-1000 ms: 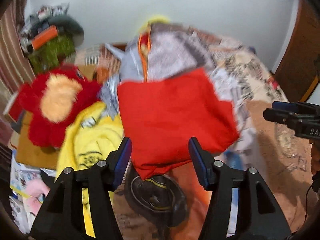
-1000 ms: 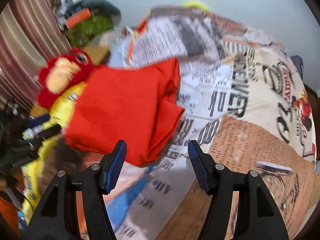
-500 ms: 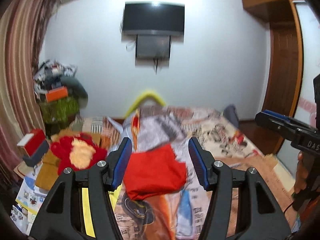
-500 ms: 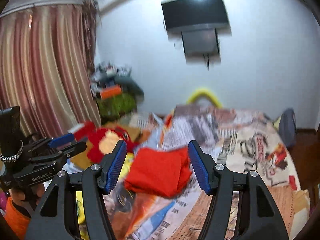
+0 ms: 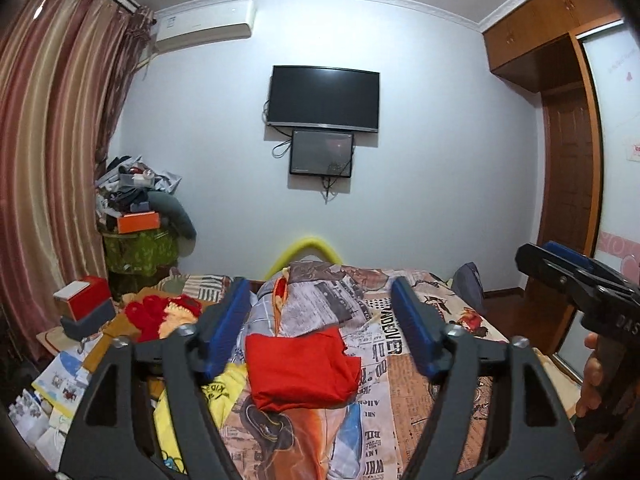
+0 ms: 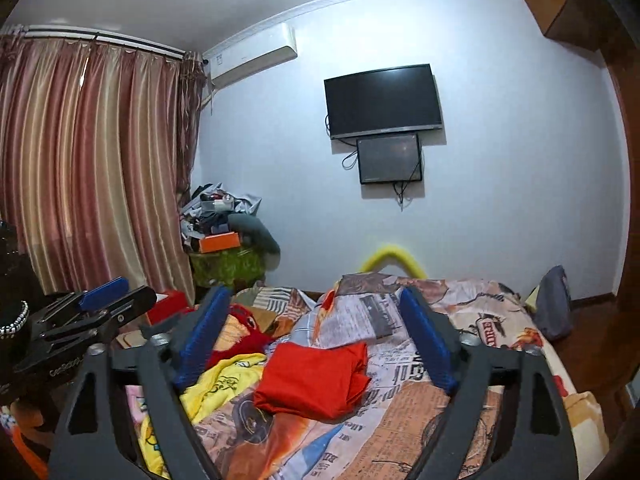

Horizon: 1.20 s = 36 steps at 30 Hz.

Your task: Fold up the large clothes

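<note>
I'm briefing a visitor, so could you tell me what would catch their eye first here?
Probably the folded red garment, lying mid-bed on the newsprint-patterned bedspread, with a yellow garment just left of it. Next, the black TV on the far wall. Both tongs, left and right, are opening, empty.

The right gripper (image 6: 316, 336) fills the lower part of the view, its blue-padded jaws opening with nothing between them. Past the jaws, at about 6 o'clock from the picture's centre, a folded red garment (image 6: 314, 380) lies on the bed (image 6: 460, 412), whose cover is printed like newspaper. At 7 o'clock from the garment a yellow garment (image 6: 224, 384) lies crumpled, with a red plush toy (image 6: 248, 328) behind it at 10 o'clock. The left gripper (image 6: 104, 300) reaches in from 9 o'clock, held above the bedside clutter. On the far wall hangs a dark television (image 6: 384, 100), a smaller screen (image 6: 390, 158) just below it. Striped curtains (image 6: 88, 168) cover the 9 to 10 o'clock side.
</note>
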Each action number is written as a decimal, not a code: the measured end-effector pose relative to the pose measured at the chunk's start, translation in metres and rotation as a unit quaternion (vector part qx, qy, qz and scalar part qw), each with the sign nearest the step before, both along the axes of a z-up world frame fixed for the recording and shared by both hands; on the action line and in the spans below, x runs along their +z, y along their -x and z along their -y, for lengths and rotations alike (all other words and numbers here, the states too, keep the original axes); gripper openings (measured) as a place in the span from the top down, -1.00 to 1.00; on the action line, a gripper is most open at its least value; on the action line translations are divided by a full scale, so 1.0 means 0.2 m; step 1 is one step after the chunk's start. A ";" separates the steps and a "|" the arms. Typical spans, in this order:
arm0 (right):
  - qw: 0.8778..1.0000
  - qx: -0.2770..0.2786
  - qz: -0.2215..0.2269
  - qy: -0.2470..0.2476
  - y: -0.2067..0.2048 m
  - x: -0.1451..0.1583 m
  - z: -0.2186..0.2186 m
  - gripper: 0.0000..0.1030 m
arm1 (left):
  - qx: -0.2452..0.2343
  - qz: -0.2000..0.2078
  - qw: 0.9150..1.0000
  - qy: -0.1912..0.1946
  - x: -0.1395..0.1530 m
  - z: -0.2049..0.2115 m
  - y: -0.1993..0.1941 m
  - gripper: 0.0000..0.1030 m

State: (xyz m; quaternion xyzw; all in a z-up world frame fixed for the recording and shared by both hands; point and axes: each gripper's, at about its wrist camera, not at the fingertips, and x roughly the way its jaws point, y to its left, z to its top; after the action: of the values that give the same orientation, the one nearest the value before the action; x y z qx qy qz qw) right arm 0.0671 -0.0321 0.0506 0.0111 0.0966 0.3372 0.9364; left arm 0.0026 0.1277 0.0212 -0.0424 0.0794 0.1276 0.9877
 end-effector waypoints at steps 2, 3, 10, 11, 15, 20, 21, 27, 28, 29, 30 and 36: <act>1.000 -0.008 0.005 0.003 0.01 0.00 -0.01 -1.00 | 0.011 0.001 1.000 -0.003 -0.01 0.00 0.01 -0.71; 1.000 -0.010 0.008 0.000 0.02 0.00 -0.01 -1.00 | 0.018 0.002 1.000 -0.007 -0.01 0.01 0.01 -0.76; 1.000 -0.016 -0.002 0.007 0.00 -0.03 -0.02 -1.00 | 0.024 0.005 1.000 -0.011 -0.01 0.01 0.02 -0.93; 1.000 -0.017 -0.003 0.008 0.00 -0.04 -0.02 -1.00 | 0.026 0.006 1.000 -0.013 -0.01 0.02 0.02 -0.94; 1.000 -0.016 -0.009 0.008 0.01 -0.04 -0.01 -1.00 | 0.031 0.005 0.999 -0.020 -0.03 0.05 0.02 -0.97; 1.000 -0.017 -0.009 0.011 0.02 -0.05 0.01 -1.00 | 0.029 0.001 0.999 -0.017 -0.05 0.05 0.01 -0.97; 1.000 -0.018 -0.009 0.012 0.02 -0.04 0.01 -1.00 | 0.029 0.001 0.999 -0.017 -0.05 0.05 0.01 -0.97; 1.000 -0.016 -0.015 0.015 0.03 -0.04 0.02 -1.00 | 0.033 -0.006 0.999 -0.017 -0.06 0.04 0.00 -0.97; 1.000 -0.016 -0.016 0.017 0.03 -0.05 0.02 -1.00 | 0.033 -0.007 0.999 -0.016 -0.07 0.04 0.00 -0.97; 1.000 -0.016 -0.016 0.019 0.03 -0.05 0.02 -1.00 | 0.033 -0.008 0.999 -0.017 -0.07 0.04 0.00 -0.97; 1.000 -0.017 -0.016 0.021 0.03 -0.05 0.02 -1.00 | 0.033 -0.009 0.999 -0.017 -0.07 0.04 0.00 -0.97; 0.999 -0.015 -0.020 0.023 0.04 -0.05 0.03 -1.00 | 0.032 -0.013 0.999 -0.020 -0.07 0.06 0.00 -0.98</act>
State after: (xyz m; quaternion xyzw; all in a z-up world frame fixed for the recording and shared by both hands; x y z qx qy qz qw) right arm 0.0600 -0.0388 0.0402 -0.0018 0.1231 0.3205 0.9392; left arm 0.0023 0.1163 0.0063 -0.0238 0.0884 0.1611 0.9827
